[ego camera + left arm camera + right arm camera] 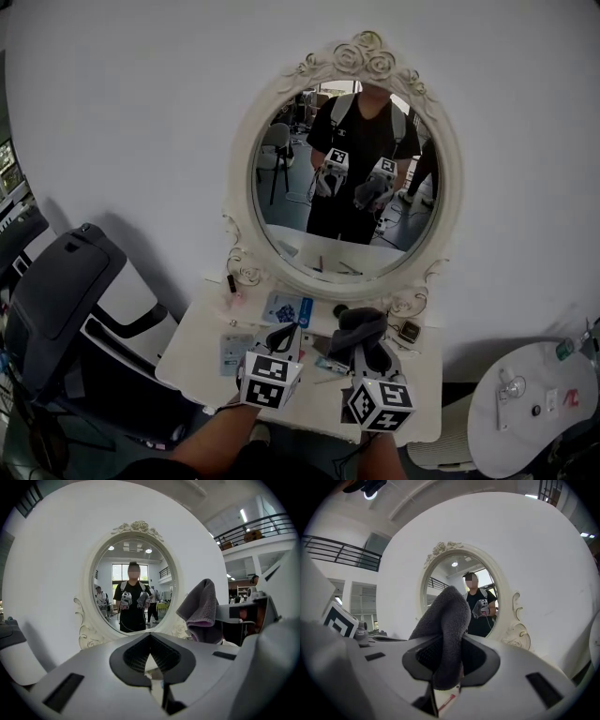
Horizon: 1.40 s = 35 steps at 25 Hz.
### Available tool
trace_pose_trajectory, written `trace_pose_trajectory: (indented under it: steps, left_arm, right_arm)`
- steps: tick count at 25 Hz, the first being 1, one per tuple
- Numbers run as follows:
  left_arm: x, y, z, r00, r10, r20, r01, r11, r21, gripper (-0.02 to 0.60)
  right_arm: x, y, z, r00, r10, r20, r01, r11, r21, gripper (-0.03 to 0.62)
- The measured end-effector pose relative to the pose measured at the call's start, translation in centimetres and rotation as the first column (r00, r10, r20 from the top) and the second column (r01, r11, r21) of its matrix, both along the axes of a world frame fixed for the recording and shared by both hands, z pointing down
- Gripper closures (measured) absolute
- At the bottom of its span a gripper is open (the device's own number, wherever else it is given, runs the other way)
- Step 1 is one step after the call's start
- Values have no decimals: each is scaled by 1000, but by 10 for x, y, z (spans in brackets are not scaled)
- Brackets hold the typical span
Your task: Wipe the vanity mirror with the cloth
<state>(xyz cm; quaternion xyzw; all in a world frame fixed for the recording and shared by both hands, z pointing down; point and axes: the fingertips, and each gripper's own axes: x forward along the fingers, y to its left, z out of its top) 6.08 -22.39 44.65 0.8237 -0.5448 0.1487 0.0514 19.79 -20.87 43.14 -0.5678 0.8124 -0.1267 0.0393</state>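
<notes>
Nubby, matt dark-grey terry cloth (449,616) sits pinched in the smooth, matt grey plastic right gripper (445,666). Beyond its jaws is glossy oval mirror glass (454,573) in a satin-painted cream carved frame (516,632).

The mirror frame (361,52) is seen in cream white, patterned with carved roses and scrolls. The cloth (447,630) is shown in dark grey, with a lilac fold seen in the left gripper view. The left gripper (151,662) and right gripper (446,668) are coloured pale grey with black pads, their cubes marked in black-and-white squares. The table (202,356) is white; the chair (66,291) on the left is dark grey.
</notes>
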Motion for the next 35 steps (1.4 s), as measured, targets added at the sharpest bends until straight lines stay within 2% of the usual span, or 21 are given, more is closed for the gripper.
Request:
trace_pose_trajectory:
  steps: [3,9,13,17,20,22,27,31,35]
  left_arm:
    - [-6,-23,-6,999,34,-22,-33,999,12,581]
    - [-31,-66,-23,993,97,-68,-94,995,45,581]
    - [-46,-87,-24,987,131,-92,-128,991,34,581]
    - [-47,-99,-18,982,165,-91,-165,986,9,581]
    - [-42,-101,-19,981,176,-85,-177,984,0,581]
    - [-40,-99,-20,981,182,-72,-183,983,-1,581]
    - [-39,-103,-22,986,160,-53,-160,987,7,581]
    - [-38,-105,-19,988,150,-37,-150,989,5,581]
    - [-35,-111,-17,988,144,-53,-144,990,-6,581]
  right_arm:
    - [2,-22,-15,998,63,-5,-63,998,17,505]
    - [15,-78,-77,977,186,-101,-175,978,113,505]
    - [38,-119,-139,948,298,-115,-276,945,176,505]
    - [59,-153,-200,910,397,-120,-362,901,239,505]
    - [82,-179,-226,874,473,-109,-440,866,237,505]
    - [95,-192,-237,863,499,-83,-474,855,212,505]
    - [109,-215,-250,859,510,-48,-497,852,165,505]
    - [111,-222,-257,845,534,-32,-521,835,180,505]
    - [106,-223,-272,823,568,-17,-549,803,231,505]
